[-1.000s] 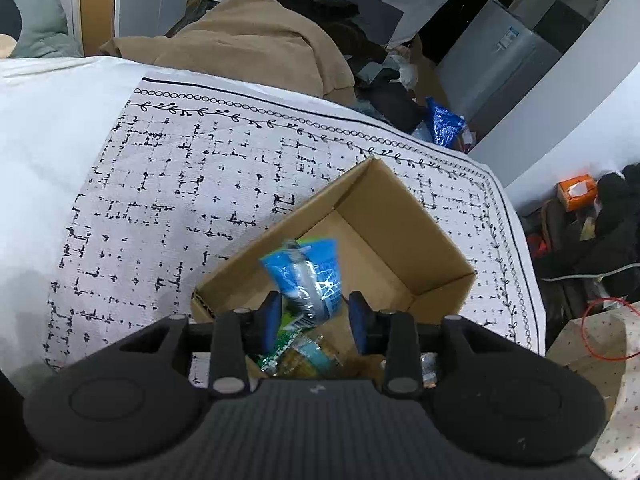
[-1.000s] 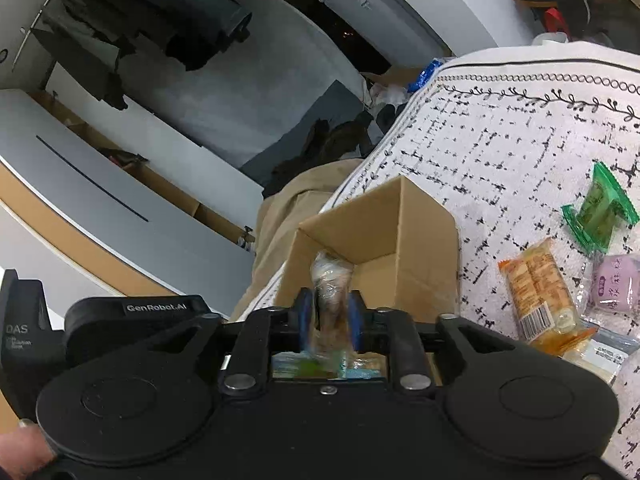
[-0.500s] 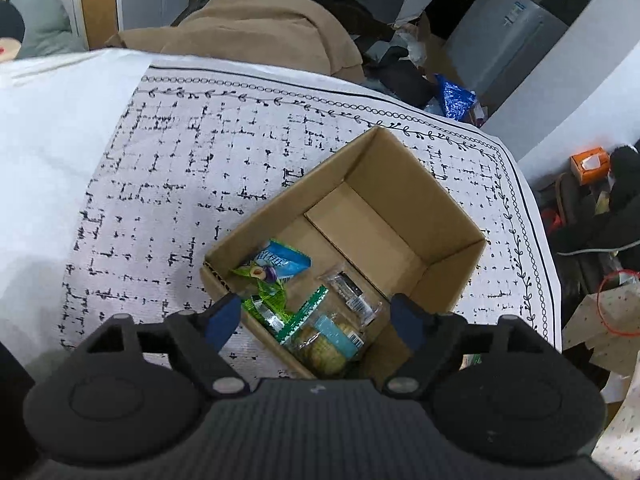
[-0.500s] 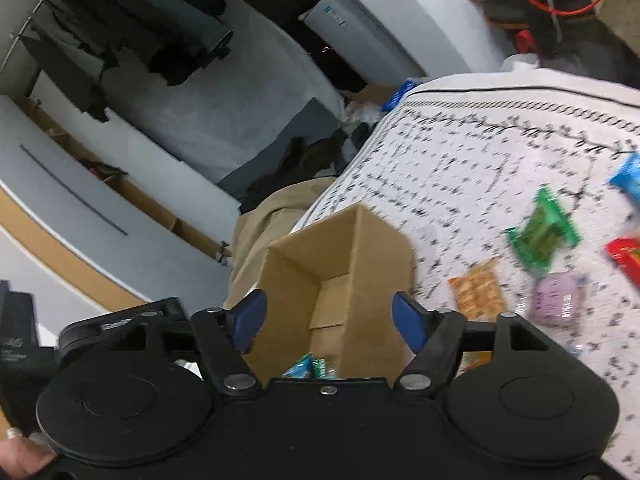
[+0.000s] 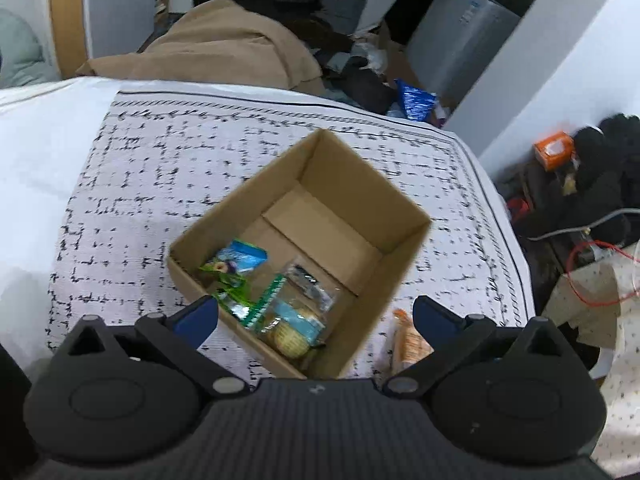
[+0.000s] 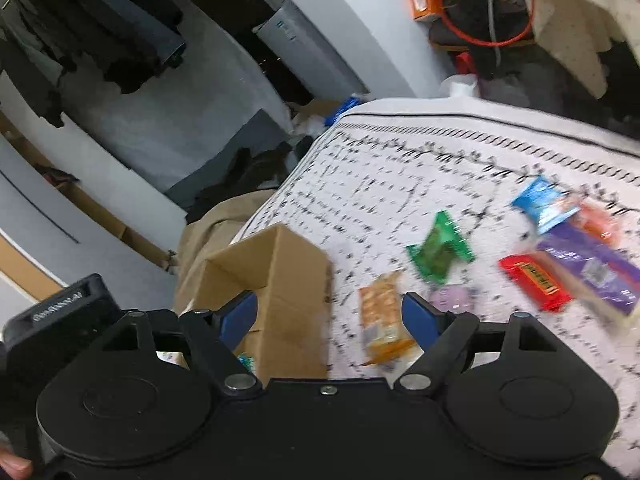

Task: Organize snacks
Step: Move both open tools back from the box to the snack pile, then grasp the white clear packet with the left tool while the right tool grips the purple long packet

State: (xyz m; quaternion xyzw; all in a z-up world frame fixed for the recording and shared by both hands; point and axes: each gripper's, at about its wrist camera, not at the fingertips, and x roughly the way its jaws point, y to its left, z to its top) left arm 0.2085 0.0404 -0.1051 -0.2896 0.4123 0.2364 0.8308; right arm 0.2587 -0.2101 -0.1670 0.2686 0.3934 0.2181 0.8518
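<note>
Lived-in home bedroom, patterned bedspread (image 5: 168, 168), hanging dark clothes (image 6: 120, 40), tan blanket heap (image 5: 224, 52), cluttered floor

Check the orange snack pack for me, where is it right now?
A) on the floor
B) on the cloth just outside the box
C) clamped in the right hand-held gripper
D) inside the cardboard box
B: the orange snack pack lies on the patterned cloth beside the cardboard box, and the right hand-held gripper is open and empty.
</note>
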